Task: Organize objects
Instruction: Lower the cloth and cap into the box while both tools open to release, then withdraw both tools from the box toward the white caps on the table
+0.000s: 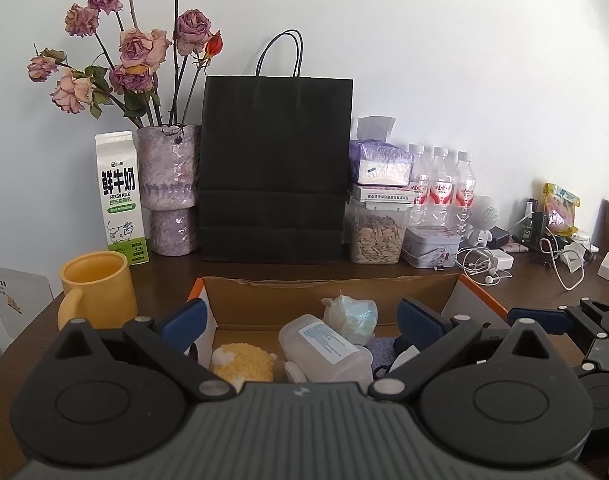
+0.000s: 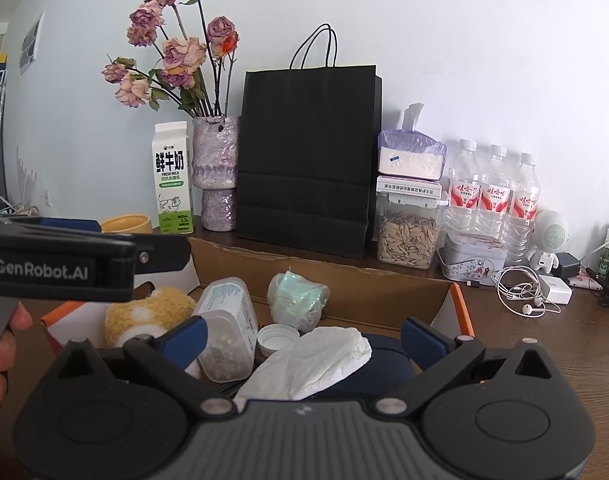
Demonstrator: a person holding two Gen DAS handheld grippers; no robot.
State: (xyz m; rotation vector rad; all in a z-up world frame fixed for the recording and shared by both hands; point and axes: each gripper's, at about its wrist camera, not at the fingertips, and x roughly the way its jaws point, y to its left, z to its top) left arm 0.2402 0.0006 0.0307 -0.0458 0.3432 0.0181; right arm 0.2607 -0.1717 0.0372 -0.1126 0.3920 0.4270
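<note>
An open cardboard box (image 1: 332,294) with orange edges sits on the dark wooden table. In it lie a clear plastic bottle (image 1: 324,348) on its side, a yellow fluffy toy (image 1: 242,362), a crumpled plastic wrap (image 1: 350,314) and a blue cloth (image 1: 380,346). My left gripper (image 1: 300,320) is open above the box's near side, holding nothing. My right gripper (image 2: 304,336) is also open over the box, above a white tissue (image 2: 316,360), a white cap (image 2: 278,338) and a dark blue item (image 2: 384,360). The bottle (image 2: 228,328) and toy (image 2: 144,312) lie to its left.
Along the wall stand a milk carton (image 1: 122,200), a vase of dried roses (image 1: 168,188), a black paper bag (image 1: 274,168), a seed jar (image 1: 376,236), water bottles (image 1: 440,188) and a tin (image 1: 430,246). A yellow mug (image 1: 96,288) stands left of the box; earphones (image 1: 480,266) lie right.
</note>
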